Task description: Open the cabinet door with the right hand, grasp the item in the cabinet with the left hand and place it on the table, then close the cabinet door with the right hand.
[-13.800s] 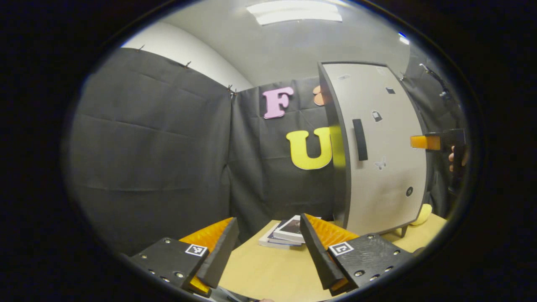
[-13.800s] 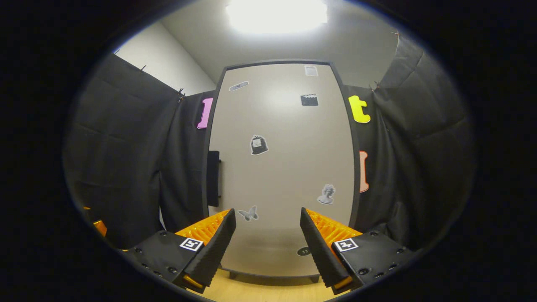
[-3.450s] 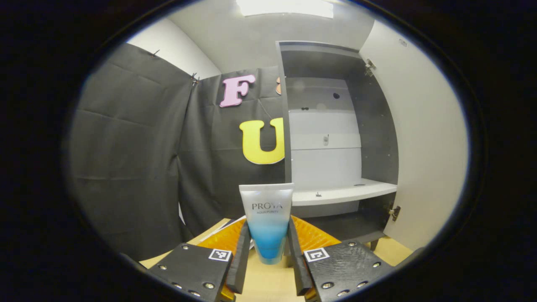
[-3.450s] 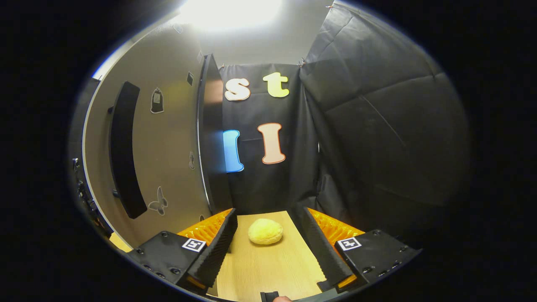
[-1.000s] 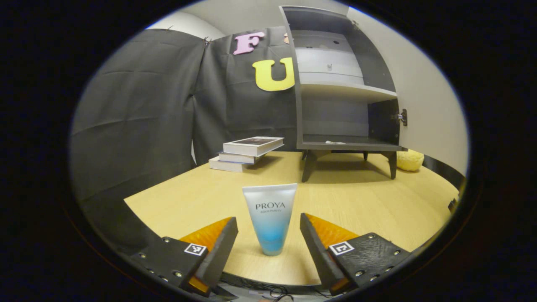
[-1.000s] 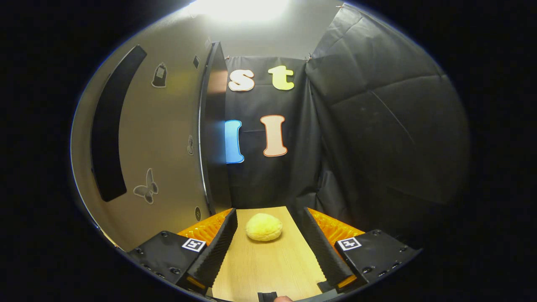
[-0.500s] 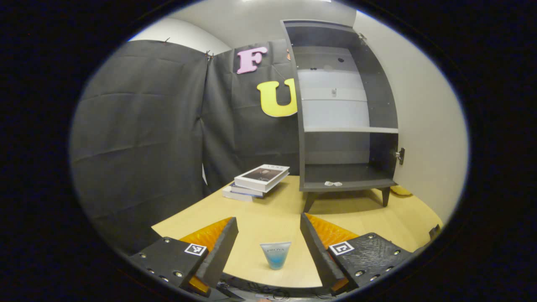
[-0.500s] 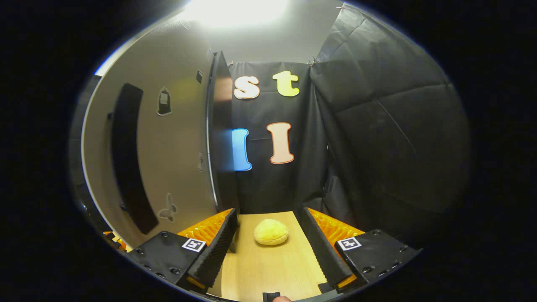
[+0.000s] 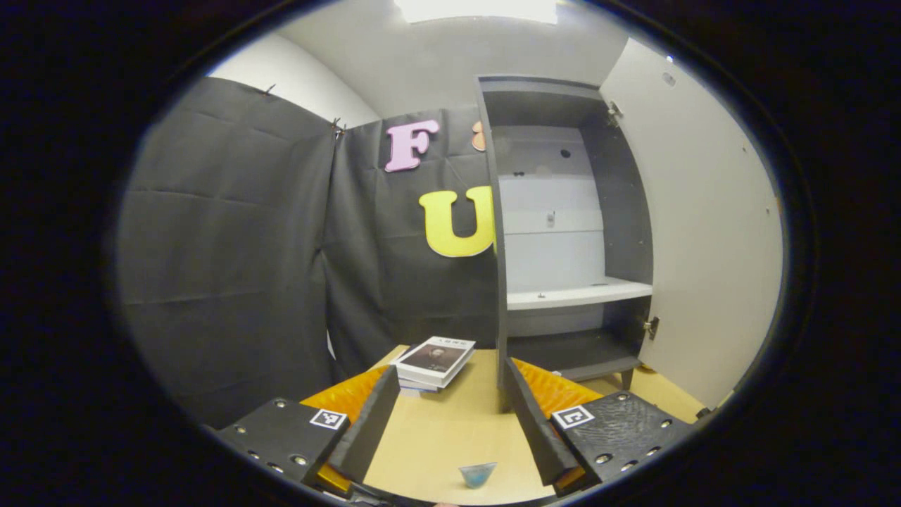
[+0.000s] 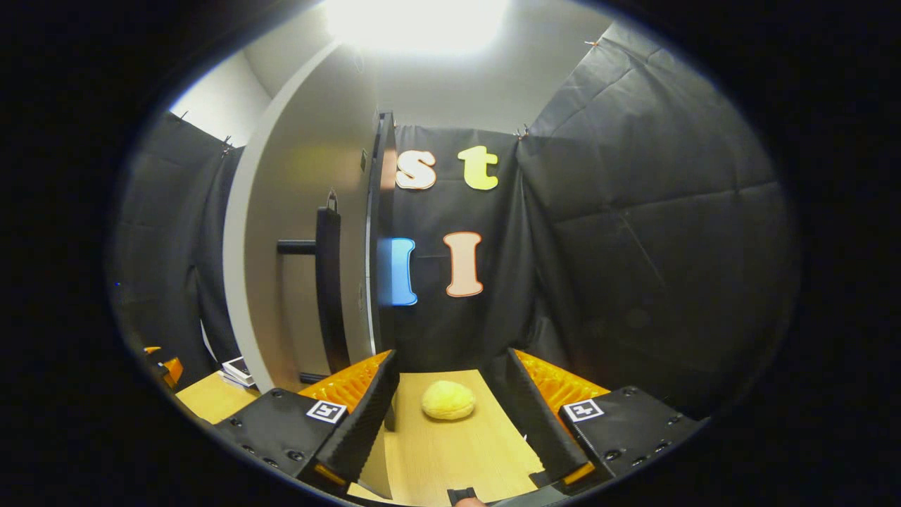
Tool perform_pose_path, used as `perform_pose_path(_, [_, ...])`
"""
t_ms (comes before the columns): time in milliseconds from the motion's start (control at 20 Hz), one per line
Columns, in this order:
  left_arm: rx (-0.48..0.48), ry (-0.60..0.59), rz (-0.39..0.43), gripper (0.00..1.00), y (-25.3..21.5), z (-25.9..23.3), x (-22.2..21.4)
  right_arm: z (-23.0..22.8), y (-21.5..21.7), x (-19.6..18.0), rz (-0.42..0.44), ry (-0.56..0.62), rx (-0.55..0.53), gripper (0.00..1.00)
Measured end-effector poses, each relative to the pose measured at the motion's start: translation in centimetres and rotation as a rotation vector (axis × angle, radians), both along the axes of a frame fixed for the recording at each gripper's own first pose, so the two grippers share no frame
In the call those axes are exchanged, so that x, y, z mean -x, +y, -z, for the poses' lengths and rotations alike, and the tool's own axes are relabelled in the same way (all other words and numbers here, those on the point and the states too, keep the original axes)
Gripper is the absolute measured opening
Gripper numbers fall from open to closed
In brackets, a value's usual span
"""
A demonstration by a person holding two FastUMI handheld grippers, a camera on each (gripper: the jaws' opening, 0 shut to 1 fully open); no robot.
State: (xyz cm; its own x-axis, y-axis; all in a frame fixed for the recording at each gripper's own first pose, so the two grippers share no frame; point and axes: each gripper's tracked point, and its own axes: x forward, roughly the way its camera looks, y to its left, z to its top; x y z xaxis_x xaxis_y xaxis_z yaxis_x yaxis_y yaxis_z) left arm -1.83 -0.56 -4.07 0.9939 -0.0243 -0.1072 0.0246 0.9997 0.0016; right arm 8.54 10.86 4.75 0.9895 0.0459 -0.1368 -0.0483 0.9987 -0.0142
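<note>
My left tongs [image 9: 447, 415] stand wide open, holding nothing; the tube [image 9: 477, 474] stands upright on the table [image 9: 436, 436] below them, the open cabinet [image 9: 563, 232] ahead-right. My right tongs [image 10: 450, 415] gape empty, cabinet door [image 10: 303, 232] left of them, yellow bun [image 10: 448, 401] ahead.

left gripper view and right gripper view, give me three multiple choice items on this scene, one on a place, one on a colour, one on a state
1. Where is the tube?
A. on the cabinet shelf
B. on the table
C. on the books

2. What colour is the round soft item on the table?
A. yellow
B. blue
C. pink

3. What state is the cabinet door in?
A. shut
B. removed
C. open

Answers:
1 B, the tube stands on the table below the left tool, whose fingers are apart.
2 A, it shows yellow ahead of the right tool.
3 C, the door is swung wide and the shelf shows.
</note>
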Motion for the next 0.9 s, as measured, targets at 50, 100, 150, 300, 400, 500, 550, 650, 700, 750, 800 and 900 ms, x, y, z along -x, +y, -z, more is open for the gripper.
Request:
perform_pose_path(50, [0.007,-0.013,0.009,0.89,0.4,-0.4,-0.1,0.0,0.1,0.3,0.017,0.001,0.001,0.92])
perform_pose_path(100, [0.014,-0.024,0.014,0.9,0.9,-0.8,-0.3,-0.1,0.2,0.4,0.032,0.001,0.004,0.92])
perform_pose_path(150, [0.02,-0.032,0.02,0.89,1.4,-0.9,-0.5,-0.1,0.3,0.7,0.046,0.0,0.009,0.92])
perform_pose_path(300, [0.034,-0.026,0.038,0.89,2.4,-0.1,-1.0,-0.1,1.2,1.6,0.072,0.0,0.011,0.92])
perform_pose_path(400, [0.041,-0.022,0.049,0.9,3.1,0.2,-1.2,-0.1,2.3,2.0,0.071,0.003,0.003,0.96])
perform_pose_path(500, [0.042,-0.027,0.061,0.89,3.9,0.2,-1.6,-0.3,3.7,2.3,0.064,0.002,0.004,0.92])
perform_pose_path(550, [0.038,-0.029,0.065,0.89,4.2,0.3,-1.7,-0.4,4.4,2.3,0.061,0.0,0.005,0.92])
perform_pose_path(650, [0.03,-0.035,0.069,0.89,5.1,0.4,-2.0,-0.3,5.8,2.8,0.053,-0.001,0.002,0.92])
perform_pose_path(700, [0.031,-0.038,0.071,0.89,5.5,0.4,-1.9,-0.4,6.5,2.7,0.049,0.0,0.0,0.92])
perform_pose_path(750, [0.034,-0.042,0.073,0.89,5.9,0.4,-1.9,-0.4,7.2,2.7,0.044,0.0,-0.003,0.92])
perform_pose_path(800, [0.036,-0.043,0.072,0.89,6.3,0.6,-1.8,-0.5,7.8,2.8,0.037,-0.001,-0.004,0.92])
perform_pose_path(900, [0.035,-0.044,0.07,0.89,7.0,0.6,-1.7,-0.4,9.2,2.9,0.023,-0.002,-0.006,0.92])
